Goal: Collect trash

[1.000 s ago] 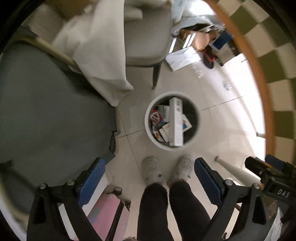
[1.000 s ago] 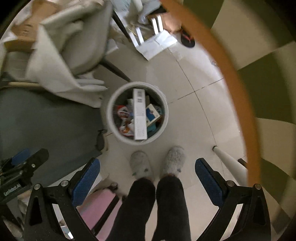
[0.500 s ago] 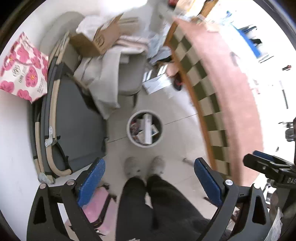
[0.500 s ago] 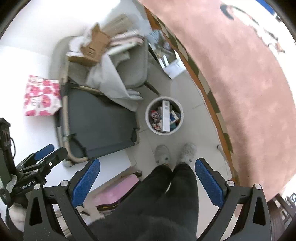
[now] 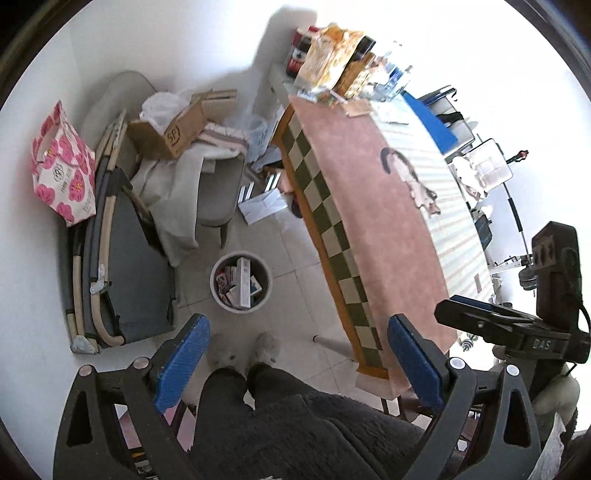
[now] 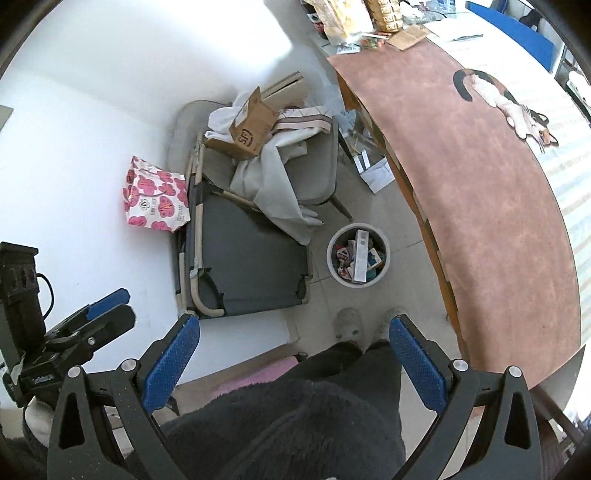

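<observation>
A round white trash bin [image 5: 241, 282] [image 6: 358, 255] stands on the tiled floor, filled with boxes and wrappers. Both grippers are held high above it, looking down. My left gripper [image 5: 299, 360] is open with nothing between its blue pads. My right gripper [image 6: 295, 360] is open and empty too. The right gripper's body [image 5: 517, 332] shows at the right edge of the left wrist view, and the left gripper's body [image 6: 74, 332] at the left edge of the right wrist view. Snack bags and packets [image 5: 332, 62] [image 6: 351, 18] lie at the table's far end.
A long table with a pink cat-print cloth [image 5: 388, 221] [image 6: 480, 184] runs along the right. A grey chair piled with cloth and a cardboard box [image 5: 173, 133] [image 6: 251, 125], a folded grey cot [image 6: 240, 258], a pink flowered bag [image 5: 61, 162]. The person's legs and slippers [image 5: 258, 350] are below.
Both grippers have risen far from the bin, which now looks small and distant. The tabletop and its clutter have come into view. Both stay open and empty.
</observation>
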The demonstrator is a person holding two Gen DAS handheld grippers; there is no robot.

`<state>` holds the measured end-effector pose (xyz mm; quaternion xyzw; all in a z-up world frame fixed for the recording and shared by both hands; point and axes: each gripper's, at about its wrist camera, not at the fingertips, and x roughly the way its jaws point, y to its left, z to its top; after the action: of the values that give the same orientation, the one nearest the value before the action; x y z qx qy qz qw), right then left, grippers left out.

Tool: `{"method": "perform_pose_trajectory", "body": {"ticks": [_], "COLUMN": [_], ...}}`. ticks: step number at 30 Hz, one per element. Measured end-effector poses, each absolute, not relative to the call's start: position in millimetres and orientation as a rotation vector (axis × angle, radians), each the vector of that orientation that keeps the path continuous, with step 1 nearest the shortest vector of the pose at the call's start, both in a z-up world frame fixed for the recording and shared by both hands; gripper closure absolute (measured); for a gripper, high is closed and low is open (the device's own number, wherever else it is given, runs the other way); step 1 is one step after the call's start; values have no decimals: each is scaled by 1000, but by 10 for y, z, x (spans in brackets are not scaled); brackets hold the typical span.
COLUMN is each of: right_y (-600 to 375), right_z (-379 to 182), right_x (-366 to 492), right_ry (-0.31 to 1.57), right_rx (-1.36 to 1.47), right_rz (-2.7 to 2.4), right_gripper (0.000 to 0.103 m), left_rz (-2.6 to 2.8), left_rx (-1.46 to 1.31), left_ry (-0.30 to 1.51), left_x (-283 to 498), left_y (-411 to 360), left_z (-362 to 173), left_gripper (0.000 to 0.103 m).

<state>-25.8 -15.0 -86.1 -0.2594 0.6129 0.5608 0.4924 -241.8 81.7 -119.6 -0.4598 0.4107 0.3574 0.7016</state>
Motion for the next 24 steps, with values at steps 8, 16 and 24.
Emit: {"method": "perform_pose_trajectory", "body": {"ticks": [8, 16, 24], "right_y": [-191, -198, -172], "right_z": [-604, -469, -427], "right_x": [-356, -468, -525], "right_ry": [1445, 1428, 1421], "right_rx": [-635, -656, -663], "right_rz": [1407, 1442, 1453], "right_gripper": [0, 0, 0], "left_rz": [807, 812, 810], "left_rx": [-1010, -1009, -1002], "left_ry": [867, 844, 841], "left_x": [-2543, -2598, -2583], "left_y": [748, 729, 713], "left_z": [-1008, -923, -893], "left_gripper": [0, 0, 0]}}
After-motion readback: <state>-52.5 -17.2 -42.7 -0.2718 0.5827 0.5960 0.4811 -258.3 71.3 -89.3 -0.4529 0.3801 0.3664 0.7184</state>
